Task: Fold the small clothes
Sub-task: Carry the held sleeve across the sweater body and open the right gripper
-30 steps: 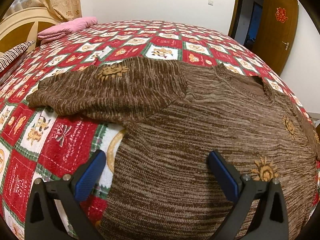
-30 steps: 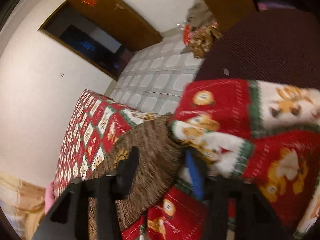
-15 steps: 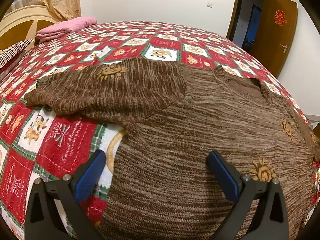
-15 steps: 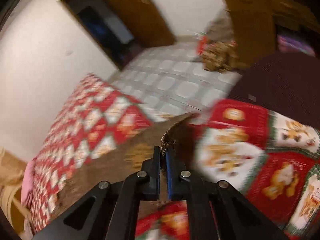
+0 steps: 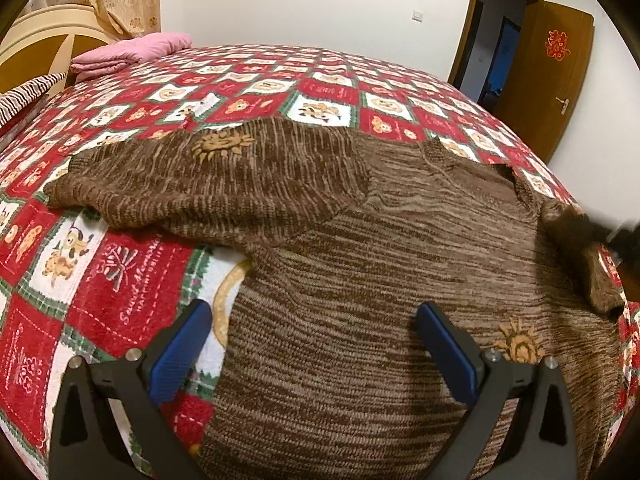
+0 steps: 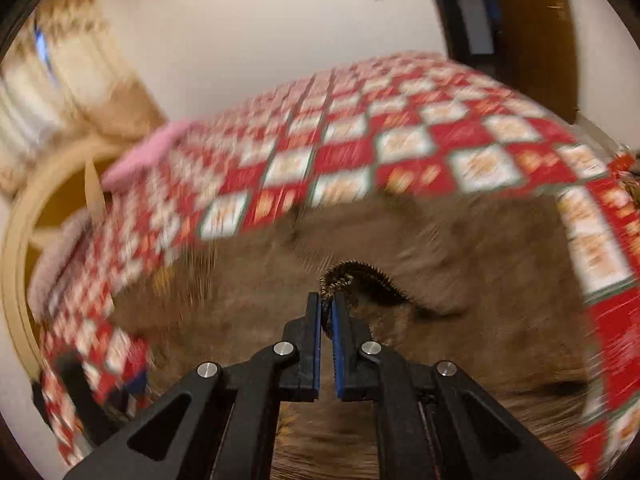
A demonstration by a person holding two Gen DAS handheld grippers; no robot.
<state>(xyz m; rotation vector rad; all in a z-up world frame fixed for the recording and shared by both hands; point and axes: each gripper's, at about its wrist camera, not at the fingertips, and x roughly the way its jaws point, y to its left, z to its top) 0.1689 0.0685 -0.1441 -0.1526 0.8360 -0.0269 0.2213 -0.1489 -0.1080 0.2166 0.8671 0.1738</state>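
Observation:
A brown knitted sweater (image 5: 360, 264) with orange sun motifs lies flat on the red checked bedspread (image 5: 132, 264). Its left sleeve (image 5: 208, 184) is folded across the chest. My left gripper (image 5: 312, 340) hangs open just above the sweater's lower body, with nothing between its blue pads. My right gripper (image 6: 326, 304) is shut on the cuff (image 6: 360, 276) of the right sleeve and holds it above the blurred sweater body (image 6: 240, 312). In the left wrist view that raised sleeve (image 5: 596, 280) shows at the right edge, led by a dark blur.
A folded pink blanket (image 5: 132, 52) lies at the far end of the bed by the cream headboard (image 5: 40, 44). A brown door (image 5: 556, 76) stands open at the back right. The bed's edge drops off just right of the sweater.
The right gripper shut on the right sleeve's cuff at the bed's edge, rolled upright and swung it in over the sweater. The left gripper stayed put and open.

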